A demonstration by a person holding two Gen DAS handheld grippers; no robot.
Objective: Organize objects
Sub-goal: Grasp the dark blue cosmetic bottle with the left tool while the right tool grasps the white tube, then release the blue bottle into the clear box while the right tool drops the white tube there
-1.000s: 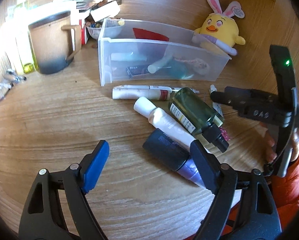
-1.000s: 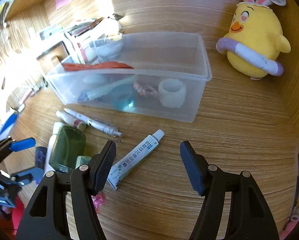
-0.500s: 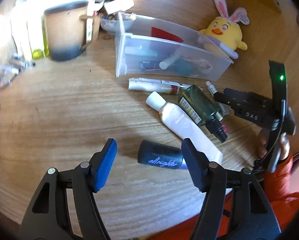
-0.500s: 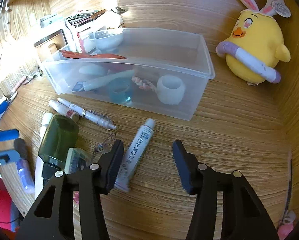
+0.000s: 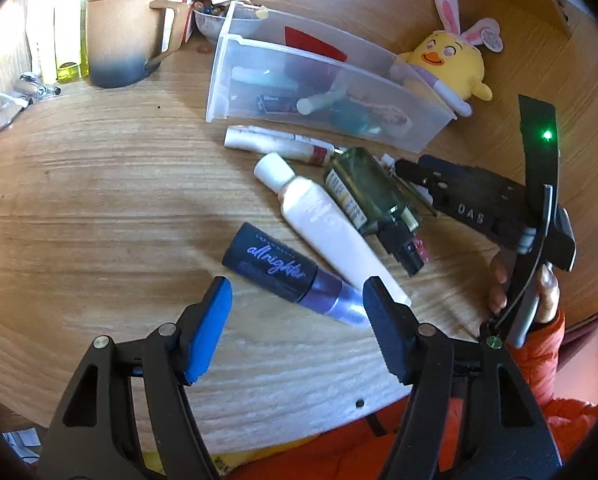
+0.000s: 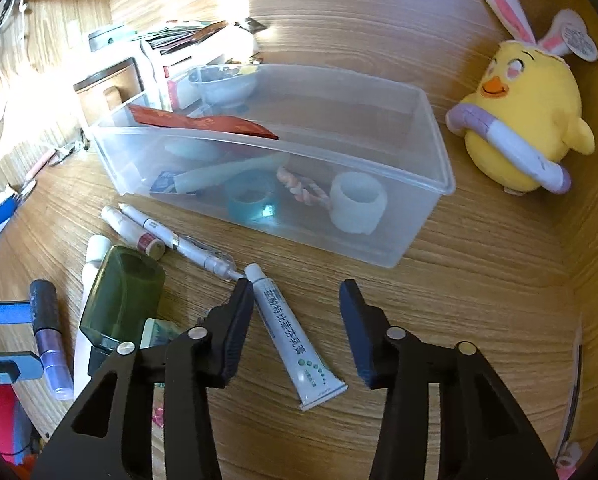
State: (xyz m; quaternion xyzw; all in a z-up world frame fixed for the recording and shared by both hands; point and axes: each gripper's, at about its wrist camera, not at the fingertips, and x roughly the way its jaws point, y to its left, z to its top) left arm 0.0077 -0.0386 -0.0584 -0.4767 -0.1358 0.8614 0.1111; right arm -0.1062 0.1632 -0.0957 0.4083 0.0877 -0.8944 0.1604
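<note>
Left gripper [image 5: 297,306] jaws spread wide, holding nothing, low over the purple end of a dark matte cylinder [image 5: 271,266] lettered "allrighter", which lies flat on the desk [image 5: 99,208]. Just right of it a smooth white squeeze tube [image 5: 323,224] with a round cap, touching a dark green glass bottle [image 5: 365,190] with a black pump head; both lie on their sides. Behind them 2 thin white pens [image 5: 275,144] lie next to each other beside the bin. Right gripper [image 6: 297,312] also open and empty, fingers straddling a small flat white ointment tube [image 6: 289,330] with green dots at its crimped end; left finger is close to the tube's cap end, contact unclear. Clear rectangular plastic bin [image 6: 427,216], just beyond the clutter, holds a red packet [image 6: 203,124] leaning on its front wall, a pale stick, a teal tape roll [image 6: 251,196], a twisted pink cord and a white tape roll [image 6: 357,202]. Brown ceramic mug [image 5: 117,32] with dark base stands far left of the bin; fuzzy yellow chick plush [image 6: 527,120] with bunny ears sits to the right. Wood-grain desk, wood wall behind, sticky notes up top, sunlit.
</note>
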